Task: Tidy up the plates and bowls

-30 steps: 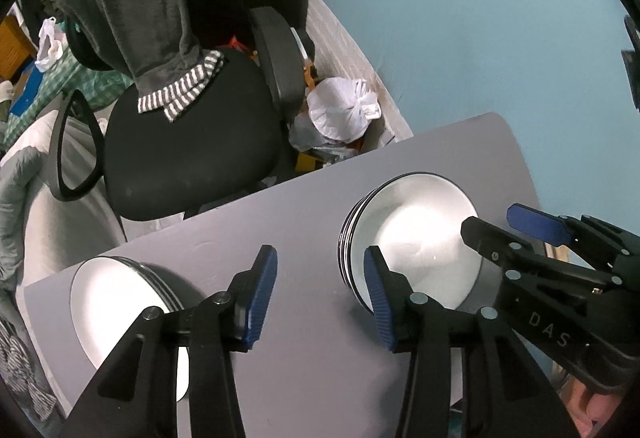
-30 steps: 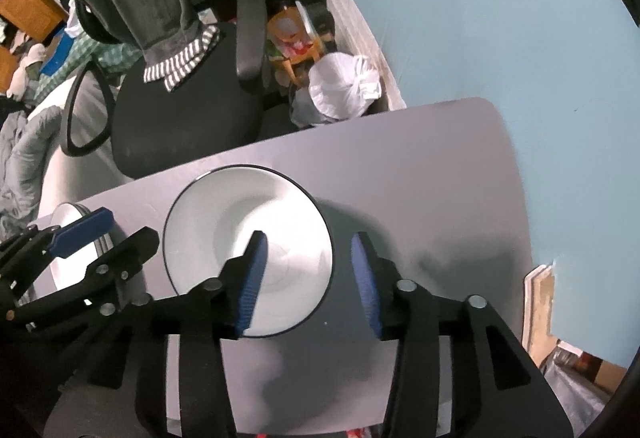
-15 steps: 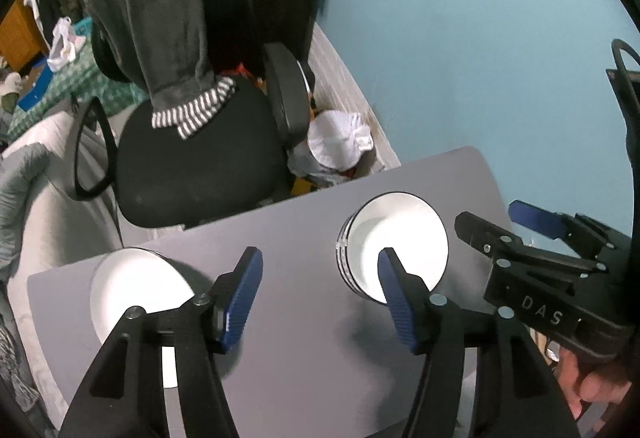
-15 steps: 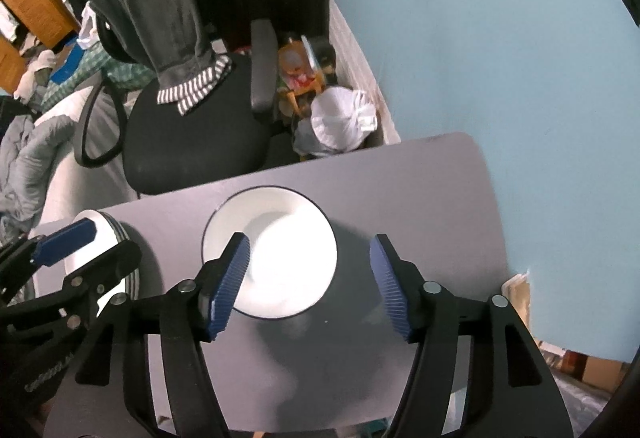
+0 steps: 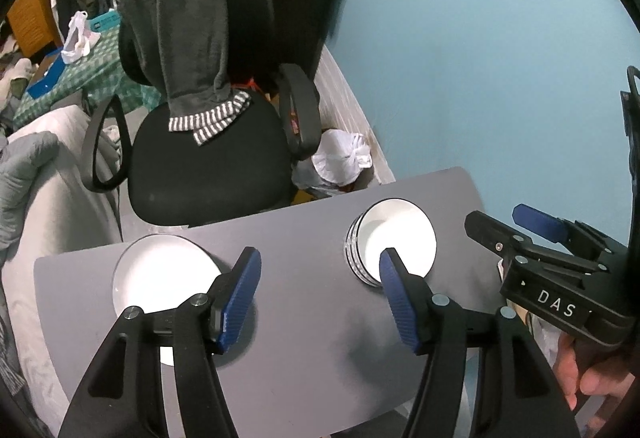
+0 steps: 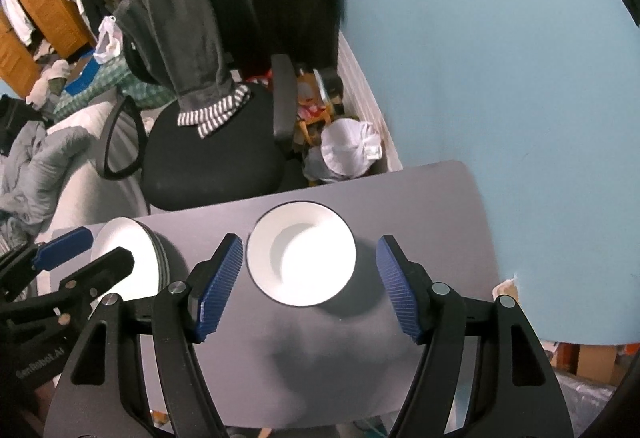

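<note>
A stack of white bowls with dark rims [image 5: 394, 238] stands on the right half of the grey table [image 5: 304, 238]; it also shows in the right wrist view [image 6: 301, 252]. A stack of white plates [image 5: 160, 274] lies on the left half, also in the right wrist view [image 6: 128, 262]. My left gripper [image 5: 320, 294] is open and empty, held high above the table between the two stacks. My right gripper [image 6: 310, 284] is open and empty, high above the bowls; it also shows in the left wrist view [image 5: 516, 226].
A black office chair [image 5: 208, 154] draped with a grey garment stands beyond the table's far edge. A white bag [image 5: 340, 158] lies on the floor by the blue wall [image 5: 480, 58]. A grey sofa [image 5: 44, 198] is at the left.
Both grippers have risen well away from the table and opened wider. The bowls and plates now look smaller and have not moved.
</note>
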{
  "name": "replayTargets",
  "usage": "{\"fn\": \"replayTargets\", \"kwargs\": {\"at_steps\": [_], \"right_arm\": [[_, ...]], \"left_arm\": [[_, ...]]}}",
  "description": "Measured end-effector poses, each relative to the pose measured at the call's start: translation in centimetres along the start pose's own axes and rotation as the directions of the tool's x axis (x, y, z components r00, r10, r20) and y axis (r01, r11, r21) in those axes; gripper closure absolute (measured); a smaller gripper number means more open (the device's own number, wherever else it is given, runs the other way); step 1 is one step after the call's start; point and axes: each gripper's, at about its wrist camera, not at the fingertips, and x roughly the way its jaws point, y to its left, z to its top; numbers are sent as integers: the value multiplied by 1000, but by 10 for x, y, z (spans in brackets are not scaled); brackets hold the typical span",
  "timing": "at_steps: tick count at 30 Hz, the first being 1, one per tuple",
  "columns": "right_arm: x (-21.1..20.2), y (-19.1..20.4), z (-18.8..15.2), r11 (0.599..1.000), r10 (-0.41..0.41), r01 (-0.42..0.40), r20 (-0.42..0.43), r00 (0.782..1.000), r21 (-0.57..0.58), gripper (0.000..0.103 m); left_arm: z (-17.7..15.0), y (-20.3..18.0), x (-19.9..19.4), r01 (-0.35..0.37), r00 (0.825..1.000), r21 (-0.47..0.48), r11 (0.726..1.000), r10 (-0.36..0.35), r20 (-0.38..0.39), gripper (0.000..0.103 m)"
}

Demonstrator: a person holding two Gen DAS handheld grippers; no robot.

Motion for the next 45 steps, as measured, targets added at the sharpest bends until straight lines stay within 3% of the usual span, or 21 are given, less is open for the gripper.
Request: {"fn": "replayTargets", "kwargs": {"at_steps": [18, 29, 37, 45], "right_arm": [[-35, 32, -17, 1000, 19, -19, 63, 998, -8, 33], [-40, 50, -25, 999, 31, -30, 49, 998, -24, 33], [-35, 49, -24, 997, 47, -46, 24, 999, -69, 33], [-15, 23, -19, 994, 26, -28, -16, 1000, -109, 31]], "left_arm": [[-21, 34, -38, -9, 1000, 10, 1000, 8, 18, 39], [-33, 54, -49, -38, 999, -20, 999, 38, 6, 39], [-36, 61, -39, -47, 999, -95, 994, 45, -29, 39], [-37, 52, -10, -42, 995, -134, 990, 30, -92, 39]]}}
